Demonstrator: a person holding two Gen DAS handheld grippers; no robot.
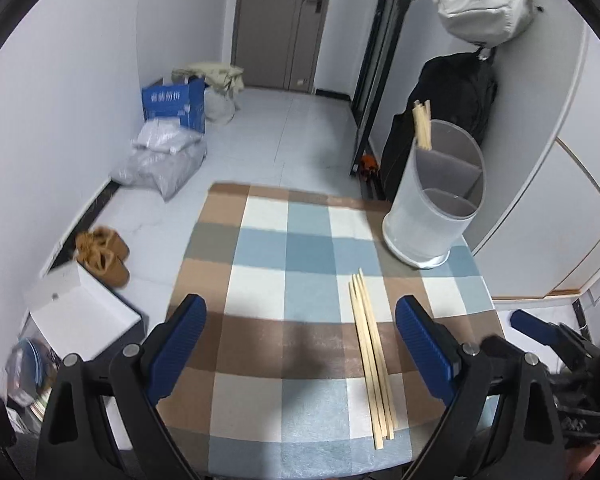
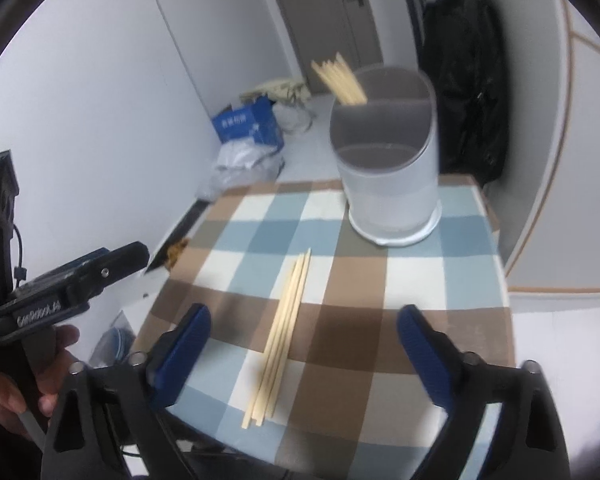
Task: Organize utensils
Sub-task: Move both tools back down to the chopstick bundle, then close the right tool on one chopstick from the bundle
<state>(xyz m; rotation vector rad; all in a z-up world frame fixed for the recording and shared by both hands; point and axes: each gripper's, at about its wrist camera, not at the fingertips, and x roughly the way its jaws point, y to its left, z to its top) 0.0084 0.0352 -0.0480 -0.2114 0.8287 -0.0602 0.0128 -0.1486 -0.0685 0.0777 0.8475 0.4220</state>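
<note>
Both grippers, L (image 1: 300, 344) and R (image 2: 304, 352), jaws apart, empty. Loose chopsticks (image 2: 282, 336) lie near holder (image 2: 388, 184), w/ others already stowed in its back compartment. Prob. next pick.

Chopsticks (image 1: 370, 354) lie on the tablecloth (image 1: 268, 272) before the holder (image 1: 434, 196).

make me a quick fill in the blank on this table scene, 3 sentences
The loose chopsticks lie flat on the checked ___.
The holder already has chopsticks standing in its ___ compartment.
Both the left gripper and the right gripper have their jaws ___.

Missing words: cloth; far; open
</note>
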